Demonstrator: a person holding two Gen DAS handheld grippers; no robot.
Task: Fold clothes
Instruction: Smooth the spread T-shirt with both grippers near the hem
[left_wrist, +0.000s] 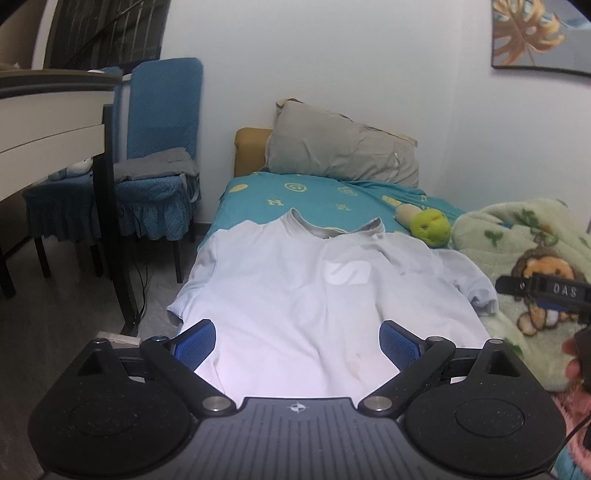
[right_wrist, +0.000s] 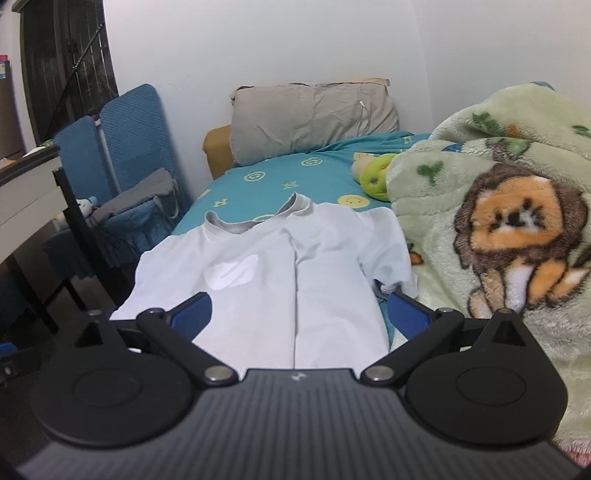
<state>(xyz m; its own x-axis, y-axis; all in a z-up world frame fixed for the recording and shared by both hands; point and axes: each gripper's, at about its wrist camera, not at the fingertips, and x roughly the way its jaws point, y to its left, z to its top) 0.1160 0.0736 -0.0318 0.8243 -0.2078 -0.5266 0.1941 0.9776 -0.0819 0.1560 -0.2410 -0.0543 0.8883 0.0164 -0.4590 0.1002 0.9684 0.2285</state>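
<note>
A pale blue-white T-shirt (left_wrist: 295, 291) lies spread face up on the teal bed sheet (left_wrist: 314, 195), collar toward the pillow, a pale logo on its chest. It also shows in the right wrist view (right_wrist: 273, 273). My left gripper (left_wrist: 297, 341) is open and empty, hovering over the shirt's lower half. My right gripper (right_wrist: 299, 314) is open and empty, over the shirt's lower right part near its right sleeve (right_wrist: 391, 266). The right gripper's body shows at the right edge of the left wrist view (left_wrist: 546, 291).
A green lion-print blanket (right_wrist: 498, 221) is heaped along the bed's right side. A grey pillow (left_wrist: 340, 147) and a green plush toy (left_wrist: 430, 223) lie at the head. Blue-covered chairs (left_wrist: 155, 155) and a white table (left_wrist: 44, 122) stand left of the bed.
</note>
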